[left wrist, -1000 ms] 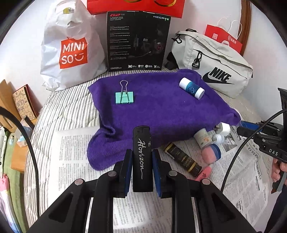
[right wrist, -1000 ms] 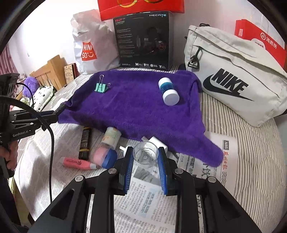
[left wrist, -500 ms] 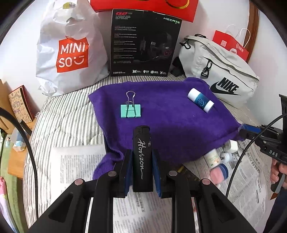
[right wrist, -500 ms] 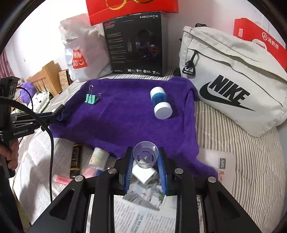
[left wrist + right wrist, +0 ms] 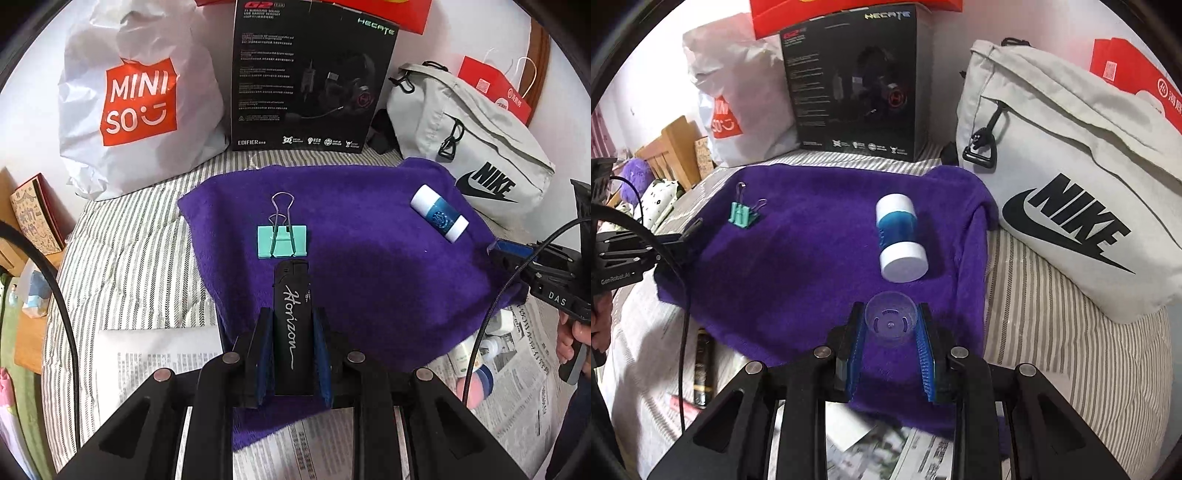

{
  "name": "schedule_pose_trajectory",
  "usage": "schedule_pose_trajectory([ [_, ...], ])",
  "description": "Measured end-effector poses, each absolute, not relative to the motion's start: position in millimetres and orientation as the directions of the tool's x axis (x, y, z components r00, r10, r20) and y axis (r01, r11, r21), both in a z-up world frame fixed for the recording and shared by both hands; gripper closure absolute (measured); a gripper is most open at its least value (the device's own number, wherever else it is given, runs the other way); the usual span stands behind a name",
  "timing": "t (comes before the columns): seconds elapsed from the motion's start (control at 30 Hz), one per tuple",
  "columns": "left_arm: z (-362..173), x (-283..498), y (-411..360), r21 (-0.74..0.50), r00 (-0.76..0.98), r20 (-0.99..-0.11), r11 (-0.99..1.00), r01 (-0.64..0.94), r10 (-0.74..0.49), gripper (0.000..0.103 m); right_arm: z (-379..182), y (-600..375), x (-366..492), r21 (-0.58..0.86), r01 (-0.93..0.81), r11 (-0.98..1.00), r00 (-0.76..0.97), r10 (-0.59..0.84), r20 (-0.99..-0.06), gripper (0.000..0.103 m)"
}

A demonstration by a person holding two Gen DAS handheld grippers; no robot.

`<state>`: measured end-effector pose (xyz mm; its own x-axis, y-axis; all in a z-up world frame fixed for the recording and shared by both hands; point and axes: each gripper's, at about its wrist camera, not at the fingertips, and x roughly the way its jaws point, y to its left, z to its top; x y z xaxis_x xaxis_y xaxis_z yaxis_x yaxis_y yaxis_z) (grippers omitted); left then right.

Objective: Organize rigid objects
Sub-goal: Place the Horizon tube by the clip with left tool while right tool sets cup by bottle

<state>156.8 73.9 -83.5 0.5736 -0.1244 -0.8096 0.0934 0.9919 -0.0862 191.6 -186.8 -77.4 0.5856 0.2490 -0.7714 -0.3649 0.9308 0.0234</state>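
My left gripper [image 5: 291,317] is shut on a black "Horizon" lighter [image 5: 291,314] and holds it over the near edge of the purple towel [image 5: 369,266], just behind a teal binder clip [image 5: 282,240]. My right gripper [image 5: 891,325] is shut on a small clear plastic cup [image 5: 891,324] above the towel [image 5: 798,258], just short of a blue and white bottle [image 5: 899,236] that lies on its side. The clip [image 5: 742,215] and the left gripper [image 5: 646,254] show at the left of the right wrist view. The bottle [image 5: 439,213] and the right gripper [image 5: 535,266] show at the right of the left wrist view.
A Miniso bag [image 5: 136,99], a black headset box [image 5: 306,74] and a grey Nike bag [image 5: 1071,177] stand behind the towel. Small bottles [image 5: 476,365] and a dark tube [image 5: 701,362] lie on newspaper [image 5: 155,373] over the striped bedding [image 5: 122,258].
Both grippers have moved forward over the purple towel with their objects still held. The lighter now sits close behind the binder clip, and the cup close to the blue bottle.
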Motion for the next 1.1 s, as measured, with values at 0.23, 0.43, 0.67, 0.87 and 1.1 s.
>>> schedule_pose_trajectory([
  [0.23, -92.4, 171.1, 75.0, -0.073, 0.556, -0.823, 0.993, 0.092, -0.111, 0.082, -88.4, -187.7, 214.2, 0.004, -0.364, 0.931, 0.571, 0.227, -0.789, 0.076],
  [0.43, -96.2, 178.3, 77.7, -0.069, 0.548, -0.830, 0.994, 0.083, -0.103, 0.082, -101.9, -183.1, 223.9, -0.008, -0.375, 0.927, 0.553, 0.217, -0.805, 0.076],
  [0.67, -100.4, 186.0, 78.9, -0.058, 0.536, -0.839, 0.995, 0.080, -0.092, 0.082, -111.1, -178.6, 230.2, -0.006, -0.384, 0.923, 0.546, 0.221, -0.808, 0.076],
  [0.87, -105.0, 192.9, 77.0, -0.044, 0.520, -0.851, 0.996, 0.076, -0.077, 0.082, -112.3, -178.9, 230.8, -0.004, -0.389, 0.921, 0.552, 0.230, -0.802, 0.076],
  [1.1, -113.7, 201.7, 70.1, -0.016, 0.502, -0.863, 0.997, 0.081, -0.055, 0.082, -113.0, -178.2, 229.8, -0.012, -0.390, 0.921, 0.564, 0.229, -0.794, 0.076],
])
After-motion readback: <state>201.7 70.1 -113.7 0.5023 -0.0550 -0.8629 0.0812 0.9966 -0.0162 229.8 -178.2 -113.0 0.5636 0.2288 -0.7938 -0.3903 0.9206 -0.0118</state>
